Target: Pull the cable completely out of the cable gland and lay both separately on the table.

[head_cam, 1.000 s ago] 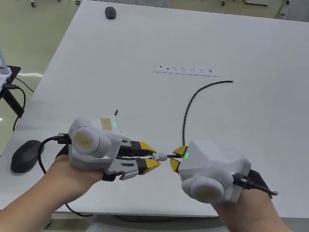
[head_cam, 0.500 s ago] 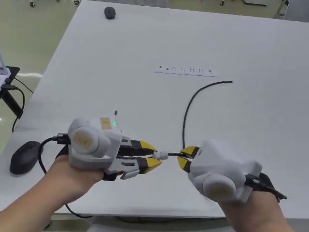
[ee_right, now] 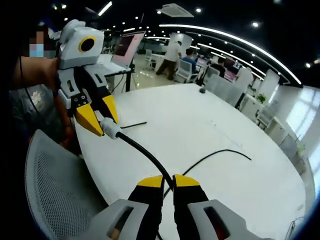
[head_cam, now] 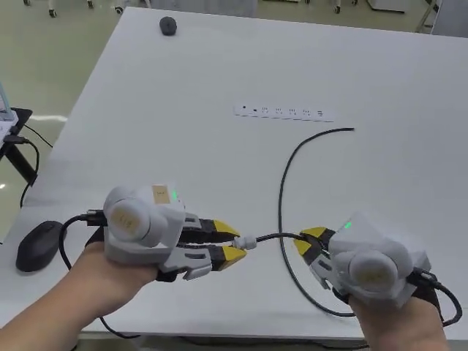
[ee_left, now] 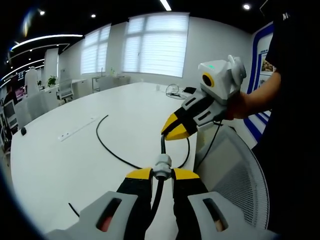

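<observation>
One white cable gland point(head_cam: 245, 240), pinched between the tips of the left gripper point(head_cam: 235, 244), jaws clamped on it, held in the air over the near edge of the white table point(head_cam: 183, 110). Long axis left-right in the head view, in line with both grippers, one end pointing straight at the right gripper point(head_cam: 304, 240). One black cable point(head_cam: 280, 183), threaded through the gland and not yet out. Short bare stretch from gland to right gripper, jaws pinched tight on the cable, a little apart from the gland. Rest of the cable curving away across the table, far end pointing right, near the one white power strip point(head_cam: 284, 112). In the left gripper view, cable passing down through the gland between the yellow tips. Two grippers, one per hand. Two dark mice: near mouse point(head_cam: 36, 245) at the left edge, far mouse point(head_cam: 168, 24) at the far end.
</observation>
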The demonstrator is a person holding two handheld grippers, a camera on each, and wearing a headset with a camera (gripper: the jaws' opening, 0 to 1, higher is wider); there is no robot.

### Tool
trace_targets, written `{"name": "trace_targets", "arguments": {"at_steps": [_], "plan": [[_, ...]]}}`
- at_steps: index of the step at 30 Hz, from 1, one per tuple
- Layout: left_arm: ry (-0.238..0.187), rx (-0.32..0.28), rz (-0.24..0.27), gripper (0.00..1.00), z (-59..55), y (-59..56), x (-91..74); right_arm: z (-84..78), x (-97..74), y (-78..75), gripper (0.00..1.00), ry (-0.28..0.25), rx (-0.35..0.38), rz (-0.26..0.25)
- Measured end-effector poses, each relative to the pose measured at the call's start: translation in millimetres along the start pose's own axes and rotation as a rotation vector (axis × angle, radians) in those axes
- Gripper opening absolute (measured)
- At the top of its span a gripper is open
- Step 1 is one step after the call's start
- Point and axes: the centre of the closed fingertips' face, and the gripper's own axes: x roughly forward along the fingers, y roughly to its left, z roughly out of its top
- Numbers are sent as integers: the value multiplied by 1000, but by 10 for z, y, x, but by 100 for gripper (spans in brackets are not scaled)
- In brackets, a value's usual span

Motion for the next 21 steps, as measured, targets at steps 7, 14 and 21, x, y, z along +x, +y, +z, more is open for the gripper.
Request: {"name": "trace_targets", "arguments": {"at_steps": [7, 14, 21], "plan": [[5, -2, 1, 15, -3, -7, 16, -209, 26, -214, 1, -7, 109, -47], [17, -1, 5, 15, -19, -25, 48, -395, 92, -354, 2, -2, 172, -86], [27, -1, 14, 15, -26, -34, 69, -431, 89, -373, 2, 2, 194, -92]]}}
